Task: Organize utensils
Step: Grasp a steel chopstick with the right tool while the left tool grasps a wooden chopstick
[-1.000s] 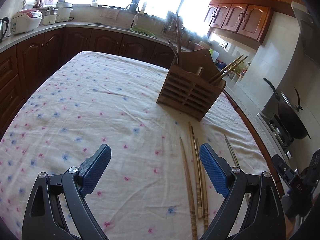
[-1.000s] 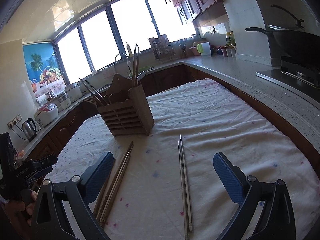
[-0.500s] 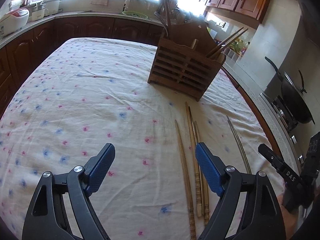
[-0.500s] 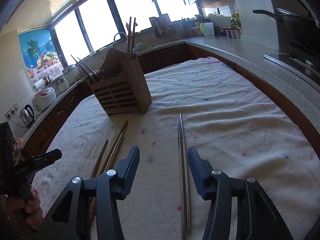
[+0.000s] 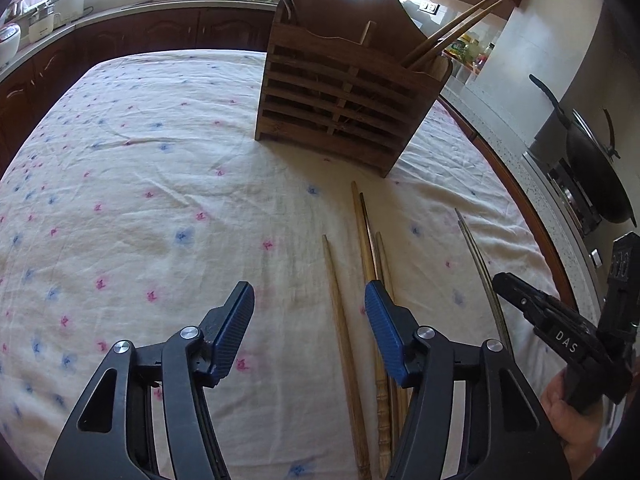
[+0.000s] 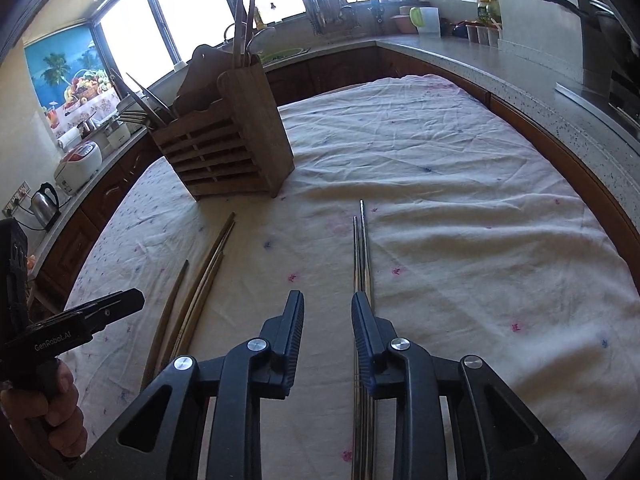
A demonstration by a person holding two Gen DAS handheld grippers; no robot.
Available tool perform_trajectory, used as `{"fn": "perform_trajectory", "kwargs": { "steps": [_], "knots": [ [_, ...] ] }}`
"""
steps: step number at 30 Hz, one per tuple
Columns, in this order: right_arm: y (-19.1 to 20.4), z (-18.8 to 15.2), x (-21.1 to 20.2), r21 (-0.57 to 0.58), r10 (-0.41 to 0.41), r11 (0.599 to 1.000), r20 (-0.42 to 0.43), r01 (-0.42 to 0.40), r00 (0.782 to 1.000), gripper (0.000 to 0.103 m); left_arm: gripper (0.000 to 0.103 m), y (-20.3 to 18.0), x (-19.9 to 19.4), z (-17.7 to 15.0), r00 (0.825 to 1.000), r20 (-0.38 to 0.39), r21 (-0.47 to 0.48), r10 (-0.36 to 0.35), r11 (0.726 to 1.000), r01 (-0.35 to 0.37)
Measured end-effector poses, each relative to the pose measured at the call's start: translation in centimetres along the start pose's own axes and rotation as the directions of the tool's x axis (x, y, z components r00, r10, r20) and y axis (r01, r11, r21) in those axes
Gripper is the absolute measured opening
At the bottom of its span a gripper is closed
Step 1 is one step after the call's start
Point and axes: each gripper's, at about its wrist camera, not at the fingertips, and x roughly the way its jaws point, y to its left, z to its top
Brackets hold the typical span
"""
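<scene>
Chopsticks lie loose on the cloth-covered worktop (image 5: 160, 184) in front of the wooden holder (image 5: 344, 96), in two groups. Wooden chopsticks (image 5: 370, 248) lie nearer the holder's front face; metal chopsticks (image 6: 362, 252) lie side by side, further from the holder, off its right corner. More wooden chopsticks and other utensils stand upright inside the holder.

Left hand-held gripper (image 5: 310, 328): jaws wide apart, holding nothing, above the cloth in front of the holder. One wooden chopstick (image 5: 340, 312) lies between its fingers; the others pass under the right finger.

Right hand-held gripper (image 6: 327, 334): jaws partly closed with a narrow gap, holding nothing. The metal chopsticks run under its right finger (image 6: 366, 340).
</scene>
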Motion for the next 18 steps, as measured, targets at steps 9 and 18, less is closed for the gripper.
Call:
{"fn": "perform_trajectory", "kwargs": {
  "steps": [9,18],
  "knots": [
    [-0.4,1.4,2.4,-0.011,-0.017,1.000,-0.050,0.016,0.999,0.019,0.039,-2.8,4.2,4.6,0.999,-0.035,0.093,0.001,0.996,0.002],
    [-0.7,2.4,3.5,-0.011,-0.014,1.000,-0.067,0.013,0.998,0.017,0.020,-3.6,7.5,5.4,0.997,-0.076,0.163,0.027,0.986,-0.014]
  ]
}}
